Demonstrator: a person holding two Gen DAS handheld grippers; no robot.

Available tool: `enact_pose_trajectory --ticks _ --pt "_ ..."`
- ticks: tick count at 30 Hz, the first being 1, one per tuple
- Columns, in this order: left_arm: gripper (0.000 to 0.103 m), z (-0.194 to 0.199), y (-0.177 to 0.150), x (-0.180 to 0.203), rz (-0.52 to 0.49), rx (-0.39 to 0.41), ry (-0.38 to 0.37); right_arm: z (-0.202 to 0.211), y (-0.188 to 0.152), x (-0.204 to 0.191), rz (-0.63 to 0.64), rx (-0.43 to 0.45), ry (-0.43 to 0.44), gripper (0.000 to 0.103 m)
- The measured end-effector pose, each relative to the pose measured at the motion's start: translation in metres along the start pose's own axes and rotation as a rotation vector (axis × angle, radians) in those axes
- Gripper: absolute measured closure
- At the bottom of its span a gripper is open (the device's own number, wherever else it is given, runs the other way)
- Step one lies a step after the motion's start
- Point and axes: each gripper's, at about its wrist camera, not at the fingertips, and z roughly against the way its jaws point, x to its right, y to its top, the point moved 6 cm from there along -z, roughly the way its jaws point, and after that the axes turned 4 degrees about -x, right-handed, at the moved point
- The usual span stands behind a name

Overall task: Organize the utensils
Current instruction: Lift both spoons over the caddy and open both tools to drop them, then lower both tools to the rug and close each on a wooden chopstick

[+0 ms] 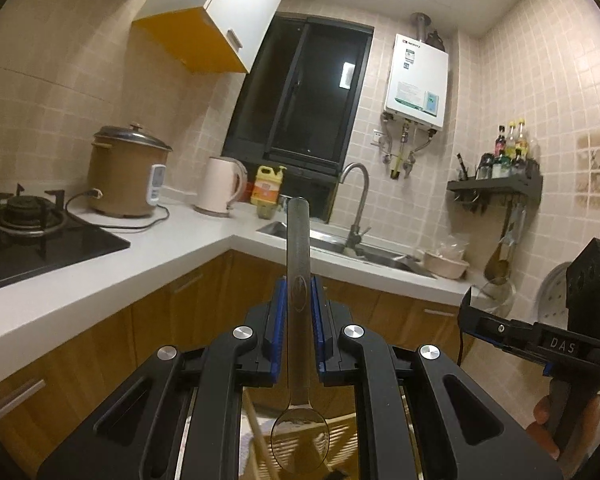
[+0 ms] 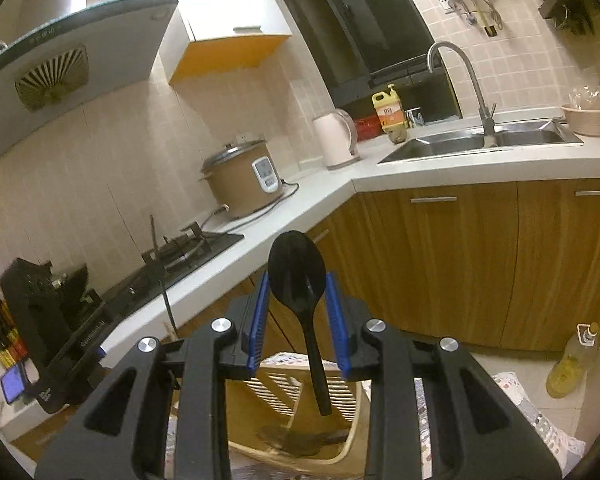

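My left gripper is shut on a metal spoon; its handle points up and away and its bowl hangs low toward the camera. My right gripper is shut on a black plastic spoon, bowl up and handle pointing down over a beige slotted basket. A dark utensil lies inside that basket. The basket also shows in the left wrist view, under the metal spoon, with a wooden stick in it. The right gripper shows at the right edge of the left wrist view.
A white L-shaped counter holds a gas hob, rice cooker, kettle, soap bottle and a sink with tap. Wooden cabinets stand below. An oil bottle stands on the floor.
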Motion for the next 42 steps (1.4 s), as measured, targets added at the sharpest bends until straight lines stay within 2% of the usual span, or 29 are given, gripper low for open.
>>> enact_pose_trajectory --ticks 6,12,16,17,18,19,21,24,27,30,32,35,38,41,42 --pt "0.093 -0.006 -0.019 0.002 -0.056 -0.002 0.031 -0.011 -0.015 0.002 0.024 -0.009 -0.007 0.077" --pt "0.092 0.003 -0.026 -0.001 -0.051 -0.025 0.028 -0.008 -0.027 0.000 0.045 -0.022 -0.012 0.076" --pt "0.080 0.020 -0.026 -0.007 -0.031 -0.051 0.022 0.007 -0.037 -0.004 0.047 -0.045 -0.009 0.075" --pt "0.077 0.027 -0.024 -0.009 -0.022 -0.055 0.014 0.013 -0.039 -0.005 0.047 -0.049 -0.009 0.069" --pt "0.067 0.034 -0.023 -0.010 -0.013 -0.059 0.003 0.020 -0.042 -0.006 0.048 -0.050 -0.012 0.052" --pt "0.061 0.042 -0.021 -0.012 -0.007 -0.060 0.005 0.026 -0.043 -0.008 0.051 -0.043 -0.020 0.048" --pt "0.061 0.054 -0.019 -0.014 0.004 -0.068 0.007 0.041 -0.047 -0.012 0.057 -0.051 -0.032 0.047" --pt "0.061 0.077 -0.019 -0.016 0.039 -0.120 0.009 0.062 -0.052 -0.016 0.031 -0.062 -0.054 0.047" --pt "0.061 0.092 -0.029 -0.013 0.049 -0.234 -0.010 0.082 -0.063 -0.021 0.028 -0.147 -0.109 0.047" --pt "0.060 0.104 -0.048 -0.009 0.072 -0.369 -0.041 0.093 -0.091 -0.027 0.045 -0.312 -0.156 0.047" --pt "0.060 0.105 -0.071 -0.004 0.076 -0.499 -0.060 0.094 -0.111 -0.026 0.039 -0.413 -0.184 0.047" --pt "0.060 0.103 -0.111 -0.001 0.092 -0.640 -0.070 0.093 -0.150 -0.022 0.020 -0.548 -0.206 0.048" --pt "0.060 0.099 -0.143 0.000 0.100 -0.714 -0.069 0.089 -0.184 -0.015 0.011 -0.642 -0.223 0.048" --pt "0.060 0.097 -0.169 0.001 0.128 -0.785 -0.089 0.081 -0.218 -0.010 -0.011 -0.755 -0.208 0.067" --pt "0.060 0.097 -0.175 0.002 0.127 -0.794 -0.092 0.079 -0.230 -0.008 -0.021 -0.793 -0.202 0.068"
